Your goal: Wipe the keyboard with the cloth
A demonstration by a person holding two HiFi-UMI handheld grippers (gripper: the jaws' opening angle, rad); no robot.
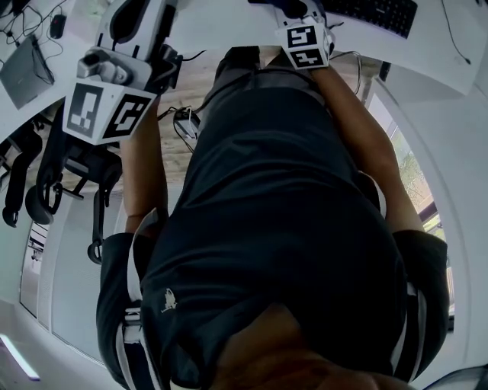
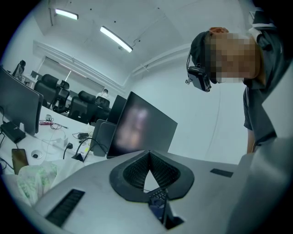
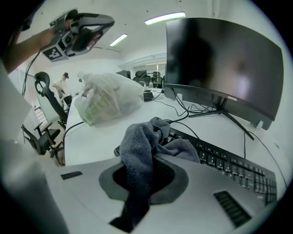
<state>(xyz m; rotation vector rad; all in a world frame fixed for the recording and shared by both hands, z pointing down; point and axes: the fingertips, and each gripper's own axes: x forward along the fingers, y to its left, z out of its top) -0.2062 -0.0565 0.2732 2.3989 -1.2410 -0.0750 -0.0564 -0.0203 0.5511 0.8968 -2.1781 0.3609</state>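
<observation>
My right gripper (image 3: pixel 147 161) is shut on a grey cloth (image 3: pixel 145 137), which bunches over its jaws and hides the fingertips. The cloth hangs just over the left end of a black keyboard (image 3: pixel 231 165) that lies on the white desk (image 3: pixel 94 141). In the head view the keyboard (image 1: pixel 377 11) is at the top edge, with the right gripper's marker cube (image 1: pixel 305 44) beside it. My left gripper (image 2: pixel 148 156) is shut on nothing, held up high and off to the left, away from the keyboard. It points at the room and the person. The right gripper view shows the left gripper (image 3: pixel 84 28) raised.
A curved monitor (image 3: pixel 224 64) stands behind the keyboard, with cables around its stand. A filled plastic bag (image 3: pixel 107 98) sits on the desk to the left. Office chairs (image 3: pixel 46 105) stand beyond the desk edge. More monitors (image 2: pixel 142 125) and desks fill the room.
</observation>
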